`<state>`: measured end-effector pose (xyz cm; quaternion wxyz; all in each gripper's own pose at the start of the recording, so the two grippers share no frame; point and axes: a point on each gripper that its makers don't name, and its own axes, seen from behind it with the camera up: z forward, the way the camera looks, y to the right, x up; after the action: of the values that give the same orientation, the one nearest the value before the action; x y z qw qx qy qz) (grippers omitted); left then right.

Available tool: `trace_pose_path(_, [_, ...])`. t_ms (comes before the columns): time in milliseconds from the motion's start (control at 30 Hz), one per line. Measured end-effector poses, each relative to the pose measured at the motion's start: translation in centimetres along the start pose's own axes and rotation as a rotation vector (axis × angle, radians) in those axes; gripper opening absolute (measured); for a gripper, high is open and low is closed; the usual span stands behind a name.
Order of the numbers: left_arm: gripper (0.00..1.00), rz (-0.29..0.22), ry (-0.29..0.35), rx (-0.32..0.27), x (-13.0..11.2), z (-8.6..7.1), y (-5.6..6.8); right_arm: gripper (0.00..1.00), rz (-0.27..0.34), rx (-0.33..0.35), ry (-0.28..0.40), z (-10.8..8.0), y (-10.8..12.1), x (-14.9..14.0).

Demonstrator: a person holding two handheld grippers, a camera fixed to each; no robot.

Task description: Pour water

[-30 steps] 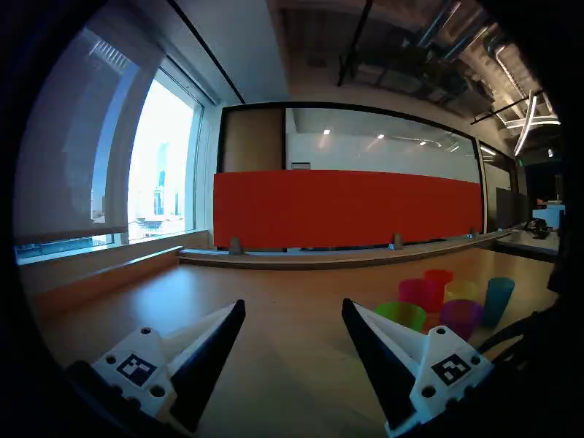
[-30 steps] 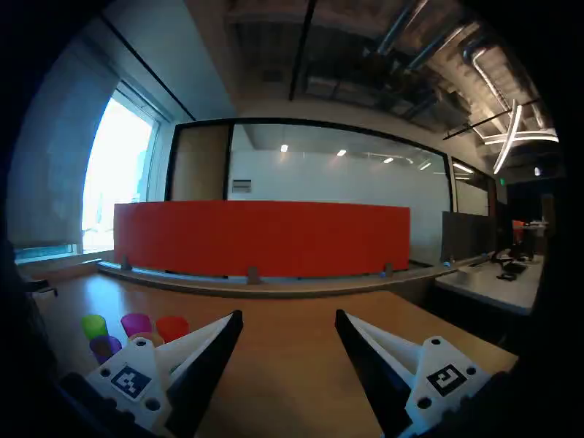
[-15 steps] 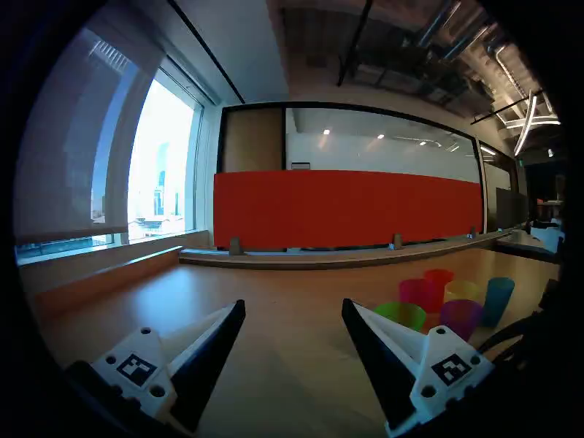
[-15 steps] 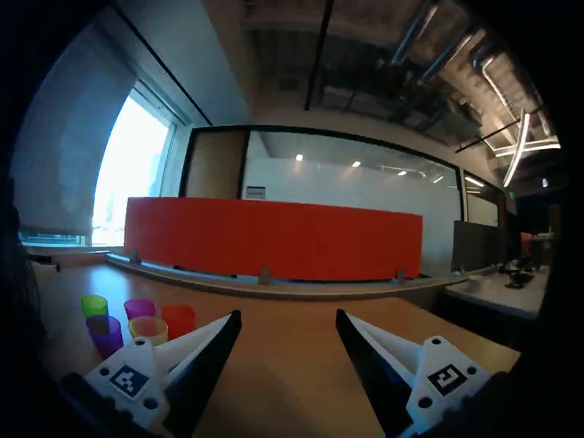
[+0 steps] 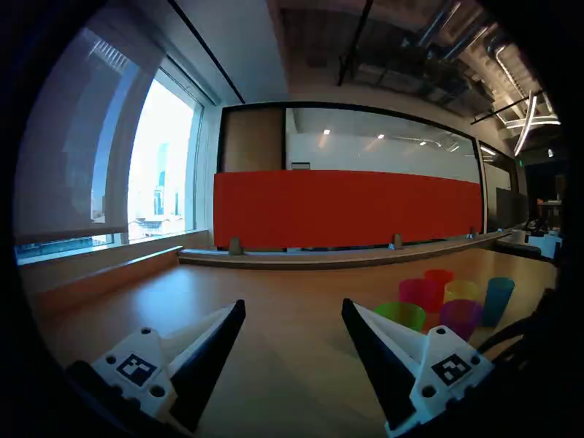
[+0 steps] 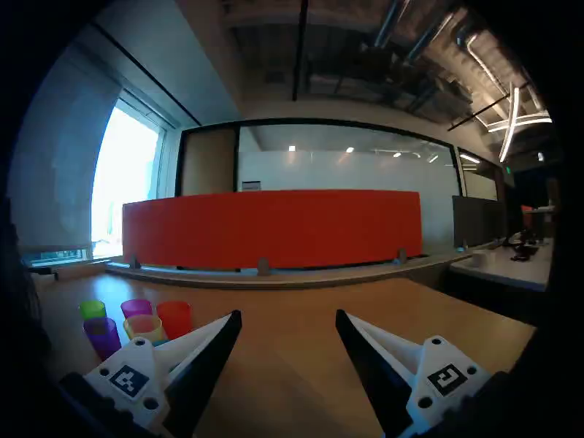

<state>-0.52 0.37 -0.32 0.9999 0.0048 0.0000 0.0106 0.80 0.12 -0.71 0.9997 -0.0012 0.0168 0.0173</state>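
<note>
- My left claw [image 5: 292,305] stands with its white-and-black fingers well apart and nothing between them, above a light wooden table [image 5: 277,288].
- My right claw [image 6: 287,315] is likewise spread wide and empty, above that table [image 6: 292,310].
- Left gripper view: a tight cluster of upright translucent cups stands on the table, beyond my right-hand finger. I count six: a low green plastic cup [image 5: 400,314], a pink plastic cup [image 5: 415,290], a red plastic cup [image 5: 439,279], a yellow plastic cup [image 5: 461,290], a purple plastic cup [image 5: 460,315] and a tall teal plastic cup [image 5: 498,298] at the right end.
- Right gripper view: the cluster sits at the far left, beside my left-hand finger. Five are countable: the green plastic cup [image 6: 93,309], pink plastic cup [image 6: 136,307], red plastic cup [image 6: 176,317], yellow plastic cup [image 6: 144,326] and purple plastic cup [image 6: 102,335]. A blue sliver under the yellow one may be the teal cup; I cannot tell.
- I cannot tell whether any cup holds water.
- Left gripper view records a black cable [image 5: 511,334] at the lower right.
- Right gripper view records a second, white table [image 6: 504,266] at the far right with small dark items on it.
- A long red partition panel [image 5: 343,208] runs along the wooden table's far edge; the right gripper view confirms it [image 6: 270,228].
</note>
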Motion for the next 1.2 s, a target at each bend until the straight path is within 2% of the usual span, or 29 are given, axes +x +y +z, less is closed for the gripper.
trace_pose_path(667, [0.98, 0.000, 0.000, 0.000, 0.0, 0.0, 0.0, 1.00, -0.025, -0.005, -0.033, 0.5, 0.3, -1.5])
trace_pose_path(1200, [0.98, 0.000, 0.000, 0.000, 0.0, 0.0, 0.1, 1.00, -0.027, -0.004, -0.031, 0.4, 0.4, -1.4])
